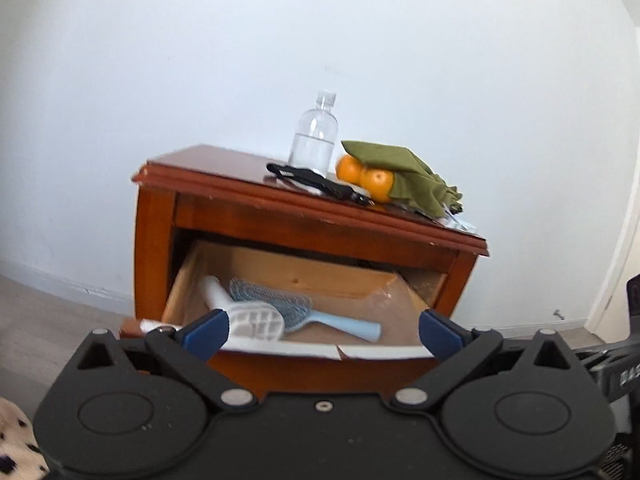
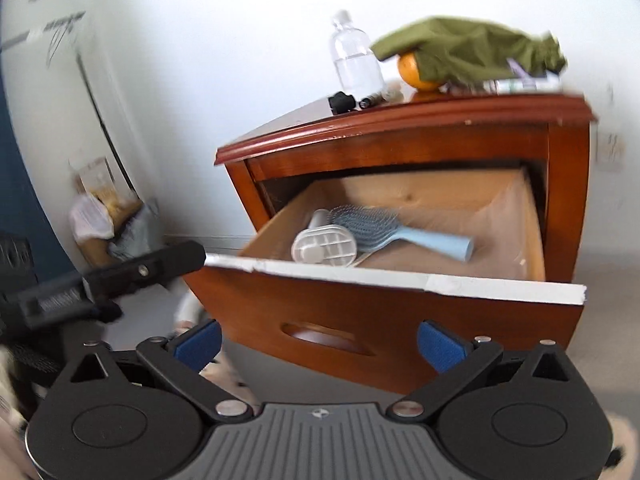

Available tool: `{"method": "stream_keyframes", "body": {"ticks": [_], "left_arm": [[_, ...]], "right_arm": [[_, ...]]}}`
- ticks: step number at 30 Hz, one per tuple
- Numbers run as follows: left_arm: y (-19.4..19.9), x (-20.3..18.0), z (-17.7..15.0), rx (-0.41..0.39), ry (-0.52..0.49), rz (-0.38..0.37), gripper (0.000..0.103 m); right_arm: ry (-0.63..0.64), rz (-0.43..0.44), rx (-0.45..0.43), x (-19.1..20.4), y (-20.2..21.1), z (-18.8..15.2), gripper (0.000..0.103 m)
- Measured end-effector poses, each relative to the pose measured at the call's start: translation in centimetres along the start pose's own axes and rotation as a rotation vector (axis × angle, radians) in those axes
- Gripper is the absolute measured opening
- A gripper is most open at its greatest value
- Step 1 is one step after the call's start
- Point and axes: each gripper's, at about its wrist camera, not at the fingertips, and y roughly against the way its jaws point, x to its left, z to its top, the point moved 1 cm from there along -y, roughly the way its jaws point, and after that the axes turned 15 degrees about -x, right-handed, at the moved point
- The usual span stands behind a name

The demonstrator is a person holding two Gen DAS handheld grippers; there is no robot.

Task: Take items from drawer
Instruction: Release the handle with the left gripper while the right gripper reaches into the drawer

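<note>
A wooden nightstand has its top drawer [image 1: 280, 352] [image 2: 400, 280] pulled out. Inside lie a light blue hairbrush [image 1: 320, 314] [image 2: 404, 232] and a white plastic object with a ribbed oval base [image 1: 252, 318] [image 2: 324, 246]. My left gripper [image 1: 320, 330] is open and empty just in front of the drawer's front edge. My right gripper [image 2: 320, 344] is open and empty, lower, before the drawer front with its cut-out handle [image 2: 328, 338]. The left gripper's body [image 2: 120, 276] shows at the left of the right wrist view.
On the nightstand top [image 1: 224, 172] stand a clear water bottle [image 1: 314, 136] [image 2: 354, 60], oranges [image 1: 364, 178] [image 2: 416, 70] under a green cloth [image 1: 400, 172] [image 2: 472, 50], and a black strap [image 1: 316, 184]. A white wall is behind. Bags [image 2: 108, 216] sit on the floor at the left.
</note>
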Motion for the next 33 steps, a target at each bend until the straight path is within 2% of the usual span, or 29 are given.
{"method": "stream_keyframes", "body": {"ticks": [2, 7, 11, 14, 16, 17, 19, 21, 24, 25, 29, 31, 33], "left_arm": [[-0.4, -0.2, 1.0, -0.068, -0.037, 0.020, 0.102], [-3.8, 0.5, 2.8, -0.056, -0.031, 0.013, 0.102], [-6.2, 1.5, 3.3, -0.047, -0.008, 0.006, 0.102], [-7.4, 3.0, 3.4, -0.065, 0.026, 0.052, 0.102], [-8.0, 3.9, 3.3, -0.069, 0.043, 0.074, 0.102], [-8.3, 4.4, 3.2, -0.070, 0.051, 0.083, 0.102], [-9.0, 5.3, 2.9, -0.070, 0.067, 0.101, 0.102], [-9.4, 5.9, 2.5, -0.063, 0.086, 0.082, 0.102], [-9.6, 6.5, 1.8, -0.080, 0.114, -0.024, 0.102], [-9.6, 6.6, 1.7, -0.081, 0.117, -0.040, 0.102], [-10.0, 6.8, 1.5, -0.082, 0.093, 0.008, 0.102], [-10.4, 7.1, 1.3, -0.081, 0.084, 0.033, 0.102], [-10.8, 7.5, 1.0, -0.084, 0.088, 0.023, 0.102]], "right_arm": [[0.005, -0.005, -0.023, 0.1, -0.3, 1.3, 0.103], [0.072, -0.035, -0.041, 0.3, -2.3, 4.5, 0.103], [0.097, -0.003, 0.024, -0.5, -5.3, 6.3, 0.103], [0.232, -0.044, 0.072, -0.3, -7.6, 6.5, 0.100], [0.322, -0.071, 0.105, -0.3, -8.7, 6.6, 0.092], [0.357, -0.081, 0.122, -0.4, -9.2, 6.7, 0.091], [0.382, -0.088, 0.162, -0.8, -10.1, 7.1, 0.086], [0.396, -0.091, 0.206, -1.2, -11.1, 7.3, 0.079], [0.457, -0.104, 0.277, -1.6, -12.4, 6.8, 0.075], [0.492, -0.112, 0.303, -1.7, -13.1, 6.4, 0.071], [0.598, -0.095, 0.405, -2.3, -15.2, 5.0, 0.063], [0.644, -0.082, 0.432, -2.4, -16.1, 4.6, 0.061], [0.686, -0.077, 0.458, -2.6, -16.9, 4.3, 0.061]]}}
